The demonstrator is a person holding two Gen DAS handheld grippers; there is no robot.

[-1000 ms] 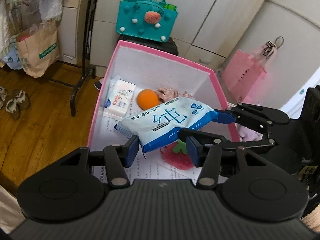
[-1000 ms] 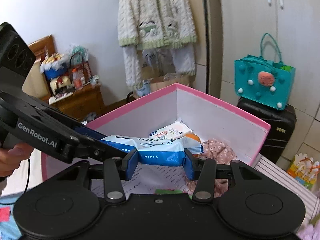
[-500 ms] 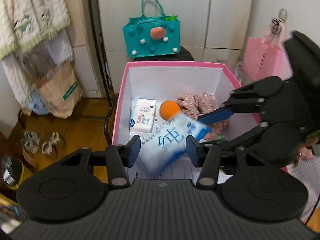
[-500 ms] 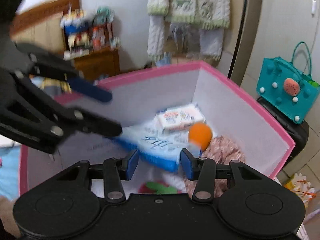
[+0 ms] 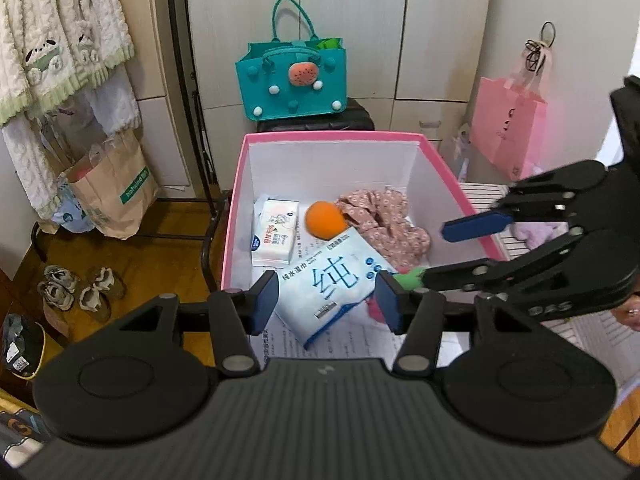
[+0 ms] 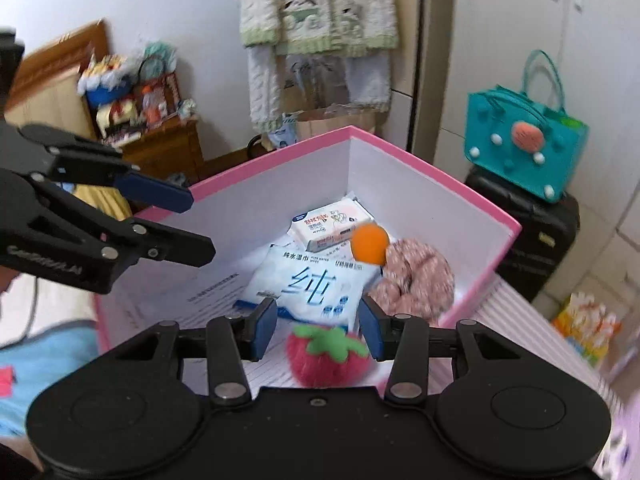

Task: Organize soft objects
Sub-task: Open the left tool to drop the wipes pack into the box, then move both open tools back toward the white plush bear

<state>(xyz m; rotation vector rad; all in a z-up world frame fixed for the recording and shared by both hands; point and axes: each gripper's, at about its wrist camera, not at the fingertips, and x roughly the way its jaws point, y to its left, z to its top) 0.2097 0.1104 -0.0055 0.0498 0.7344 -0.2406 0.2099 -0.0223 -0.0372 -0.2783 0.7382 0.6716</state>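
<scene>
A pink box [image 5: 332, 136] with white walls holds the soft things. A large blue-and-white wet-wipes pack [image 5: 332, 280] lies flat on its floor, free of both grippers. Beside it are a small white wipes pack [image 5: 276, 236], an orange ball [image 5: 324, 220], a floral cloth [image 5: 384, 224] and a red strawberry plush [image 6: 328, 356]. My left gripper [image 5: 326, 300] hovers above the box's near edge. Its jaws are opening, with nothing between them. My right gripper [image 6: 318, 326] hangs over the strawberry side, open and empty.
A teal felt bag [image 5: 292, 80] sits on a black suitcase [image 5: 316, 122] behind the box. A pink paper bag [image 5: 508, 132] hangs at the right. A brown paper bag [image 5: 116, 192], a clothes rack and shoes [image 5: 76, 292] are at the left on the wooden floor.
A second ago both grippers held the blue wipes pack above the box. It has dropped onto the box floor, and both grippers have let go and drawn back and up.
</scene>
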